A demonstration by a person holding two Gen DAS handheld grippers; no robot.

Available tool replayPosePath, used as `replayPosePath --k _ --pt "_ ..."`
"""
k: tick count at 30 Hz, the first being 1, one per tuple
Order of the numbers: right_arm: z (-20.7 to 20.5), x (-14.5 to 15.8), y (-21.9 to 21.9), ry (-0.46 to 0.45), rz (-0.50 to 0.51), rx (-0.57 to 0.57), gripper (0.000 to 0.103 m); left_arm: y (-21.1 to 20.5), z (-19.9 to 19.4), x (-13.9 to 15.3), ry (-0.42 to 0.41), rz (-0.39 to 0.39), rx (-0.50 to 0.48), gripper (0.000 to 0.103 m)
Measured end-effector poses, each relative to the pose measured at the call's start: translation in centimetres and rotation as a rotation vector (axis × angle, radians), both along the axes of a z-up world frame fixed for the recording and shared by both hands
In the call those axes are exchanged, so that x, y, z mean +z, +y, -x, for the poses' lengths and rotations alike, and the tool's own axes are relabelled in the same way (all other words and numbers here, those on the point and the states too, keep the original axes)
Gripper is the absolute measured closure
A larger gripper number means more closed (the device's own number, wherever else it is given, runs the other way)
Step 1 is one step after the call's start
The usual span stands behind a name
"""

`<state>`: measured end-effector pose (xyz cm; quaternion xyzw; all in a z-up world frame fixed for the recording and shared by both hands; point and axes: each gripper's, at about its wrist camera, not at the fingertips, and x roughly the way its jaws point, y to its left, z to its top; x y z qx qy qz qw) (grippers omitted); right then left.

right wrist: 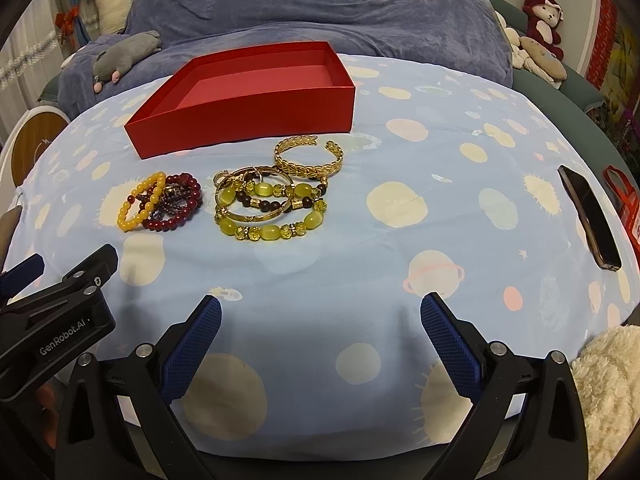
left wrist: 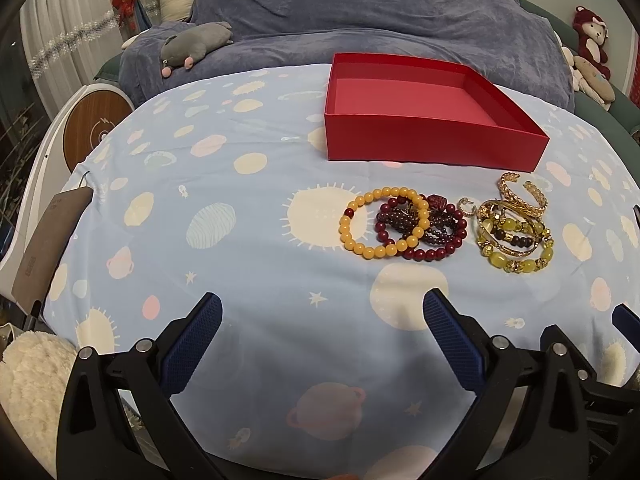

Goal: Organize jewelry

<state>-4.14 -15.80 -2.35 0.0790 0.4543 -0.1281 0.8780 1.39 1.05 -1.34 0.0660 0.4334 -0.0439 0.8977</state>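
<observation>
An open, empty red box sits at the far side of the table. In front of it lie a yellow bead bracelet, dark red bead bracelets, green-and-gold bead bracelets, a gold leaf cuff and a small ring. My left gripper is open and empty, near of the bead bracelets. My right gripper is open and empty, near of the green bracelets.
The table wears a light blue planet-print cloth. A black phone lies at the right edge. A blue-covered sofa with plush toys stands behind. Fluffy white fabric is at the near right.
</observation>
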Motion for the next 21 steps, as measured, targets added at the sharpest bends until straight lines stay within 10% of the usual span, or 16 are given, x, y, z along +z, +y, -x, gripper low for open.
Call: replayPosePath --k 21 --pt "-0.26 -0.3 -0.04 0.0 -0.018 0.011 0.007 -0.28 0.08 -0.15 -0.003 -0.013 -0.008 0.007"
